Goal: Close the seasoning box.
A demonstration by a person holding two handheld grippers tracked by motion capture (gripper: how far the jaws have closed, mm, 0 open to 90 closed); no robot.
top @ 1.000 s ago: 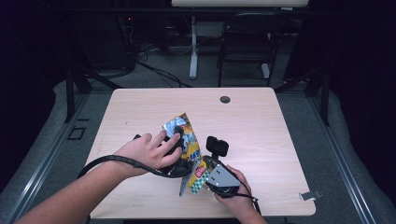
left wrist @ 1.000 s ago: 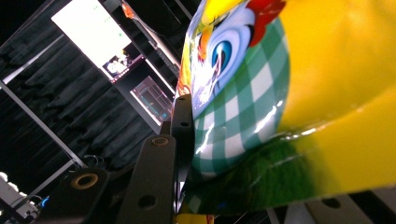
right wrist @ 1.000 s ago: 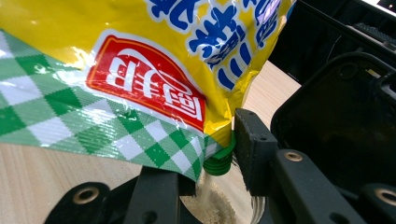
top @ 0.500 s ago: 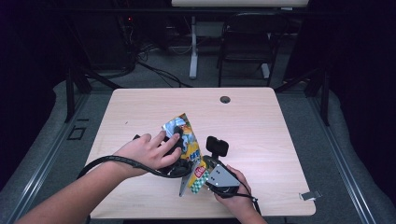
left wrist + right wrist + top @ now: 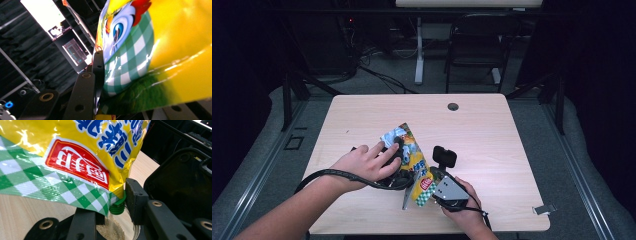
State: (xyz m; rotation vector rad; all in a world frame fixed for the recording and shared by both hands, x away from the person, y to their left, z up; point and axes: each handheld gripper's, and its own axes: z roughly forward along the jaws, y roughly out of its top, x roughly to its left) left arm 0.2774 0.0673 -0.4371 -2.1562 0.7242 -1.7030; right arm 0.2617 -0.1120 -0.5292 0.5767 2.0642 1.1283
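A yellow seasoning pouch [image 5: 412, 160] with a cartoon chicken and green-and-white checks is held above the table [image 5: 492, 140], toward the near edge, tilted so its green spout [image 5: 117, 206] points down. The left gripper [image 5: 394, 167] is clamped on the pouch's body — in the left gripper view its jaw presses into the foil [image 5: 140, 62]. The right gripper [image 5: 439, 187], just beside it nearer the front edge, grips a clear container [image 5: 112, 230] with pale granules inside, straight under the spout. A small dark grommet [image 5: 453, 106] sits near the far edge.
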